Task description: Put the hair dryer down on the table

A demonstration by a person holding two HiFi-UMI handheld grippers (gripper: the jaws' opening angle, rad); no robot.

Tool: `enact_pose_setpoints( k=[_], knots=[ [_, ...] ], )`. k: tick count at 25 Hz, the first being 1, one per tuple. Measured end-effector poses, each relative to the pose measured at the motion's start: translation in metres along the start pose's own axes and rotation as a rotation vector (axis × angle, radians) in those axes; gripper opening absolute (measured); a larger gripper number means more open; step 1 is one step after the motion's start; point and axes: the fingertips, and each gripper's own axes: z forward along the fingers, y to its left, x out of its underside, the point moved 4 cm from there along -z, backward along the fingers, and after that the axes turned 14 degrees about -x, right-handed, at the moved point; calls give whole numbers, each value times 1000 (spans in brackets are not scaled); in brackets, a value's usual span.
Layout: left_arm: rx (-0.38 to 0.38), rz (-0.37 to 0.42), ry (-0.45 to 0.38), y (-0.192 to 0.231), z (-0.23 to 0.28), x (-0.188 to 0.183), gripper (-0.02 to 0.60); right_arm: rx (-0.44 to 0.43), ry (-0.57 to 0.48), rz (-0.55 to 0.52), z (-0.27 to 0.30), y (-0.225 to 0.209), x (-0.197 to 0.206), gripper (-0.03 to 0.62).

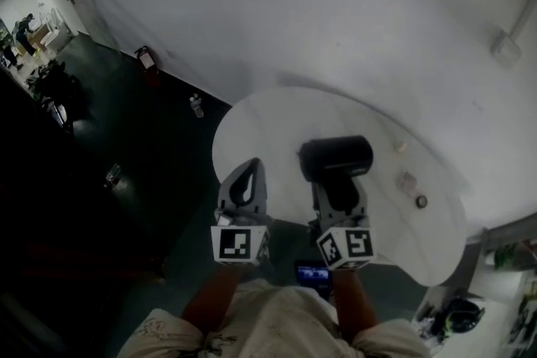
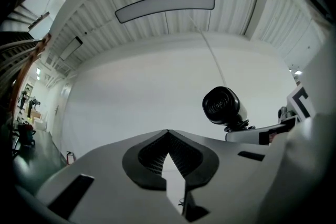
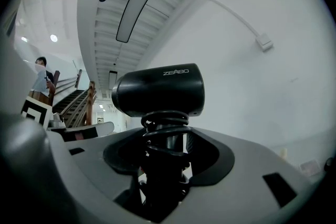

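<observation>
Hair dryer point(image 3: 160, 91), a smooth black barrel with its cord coiled round the handle, stands upright in the right hand-held gripper point(image 3: 167, 162). That gripper's grey jaws are clamped on the handle, above the near edge of the round white desk point(image 1: 268, 117). The left hand-held gripper point(image 2: 168, 136) has its ribbed tips together, holding nothing.

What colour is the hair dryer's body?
Black; the hair dryer shows best in the right gripper view.
</observation>
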Motion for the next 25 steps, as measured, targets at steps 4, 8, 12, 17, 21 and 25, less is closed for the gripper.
enact_pose_setpoints(
  k=[4, 8, 12, 17, 21, 25],
  knots=[
    [-23, -4, 10, 19, 11, 5, -3, -3, 47, 6, 27, 0, 20, 232],
    [-42, 8, 16, 36, 25, 10, -3, -12, 128, 9, 58, -2, 44, 232],
    [-46, 5, 26, 49, 40, 15, -2, -12, 242, 22, 84, -10, 85, 232],
    [-61, -9, 32, 63, 50, 21, -3, -27, 403, 63, 110, -16, 145, 232],
    [-63, -8, 30, 68, 58, 23, -3, -13, 524, 97, 120, -26, 192, 232],
    [-73, -10, 44, 75, 60, 26, -3, 0, 644, 130, 122, -31, 225, 232]
  ],
)
